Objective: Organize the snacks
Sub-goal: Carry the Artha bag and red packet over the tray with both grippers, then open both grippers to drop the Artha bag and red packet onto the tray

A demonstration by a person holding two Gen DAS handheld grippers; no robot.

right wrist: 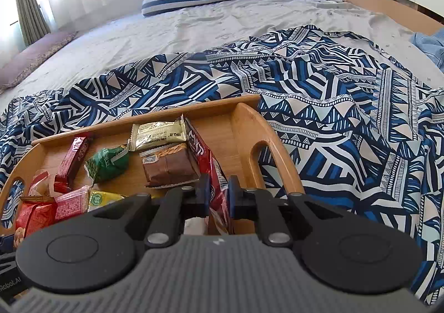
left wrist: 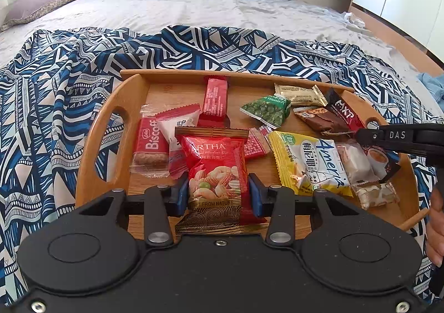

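Left wrist view: nut packet [left wrist: 215,171] is clamped lengthwise by the left gripper [left wrist: 219,192]; right gripper [right wrist: 217,196] is pinched on a red sachet [right wrist: 215,174], both over the tray [left wrist: 111,96].

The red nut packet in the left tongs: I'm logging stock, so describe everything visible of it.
The glossy red foil nut packet shows pictured almonds and a green pea, a gold lower band with spiral print, and a crimped brown top edge. It stands tilted over the wooden tray, pinched at its sides by the left tongs, overlapping a smaller red wrapper.
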